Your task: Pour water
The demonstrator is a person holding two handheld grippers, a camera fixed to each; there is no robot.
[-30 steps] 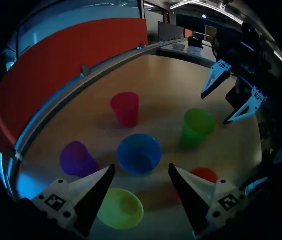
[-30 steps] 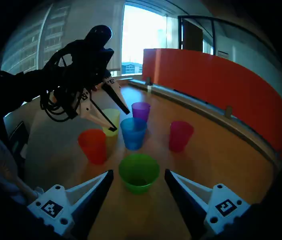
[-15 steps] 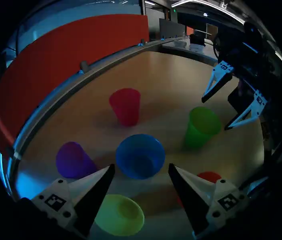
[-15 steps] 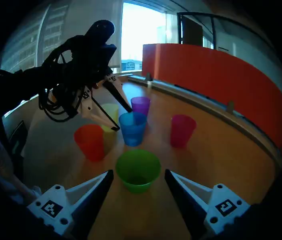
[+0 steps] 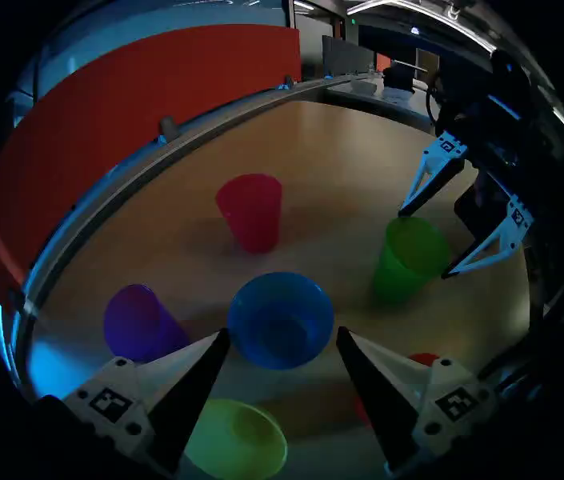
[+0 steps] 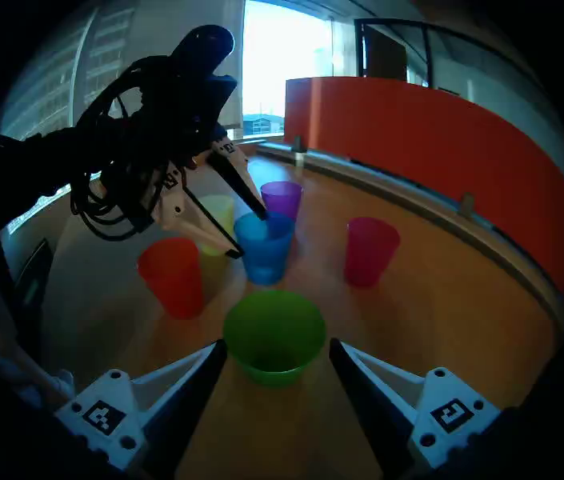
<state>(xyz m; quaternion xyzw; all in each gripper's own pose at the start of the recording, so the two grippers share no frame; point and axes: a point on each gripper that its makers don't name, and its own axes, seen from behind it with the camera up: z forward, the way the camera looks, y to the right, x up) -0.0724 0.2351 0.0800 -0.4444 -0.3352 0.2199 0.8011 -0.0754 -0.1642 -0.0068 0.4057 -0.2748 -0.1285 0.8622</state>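
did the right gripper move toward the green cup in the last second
Yes. The right gripper has come forward toward the green cup: in the right gripper view the cup now looks larger and sits closer between the open fingers.

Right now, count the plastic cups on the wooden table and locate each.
6, right gripper view: blue plastic cup central; purple cup, yellow cup behind; orange cup left; pink cup right; green cup nearest. None seems hidden.
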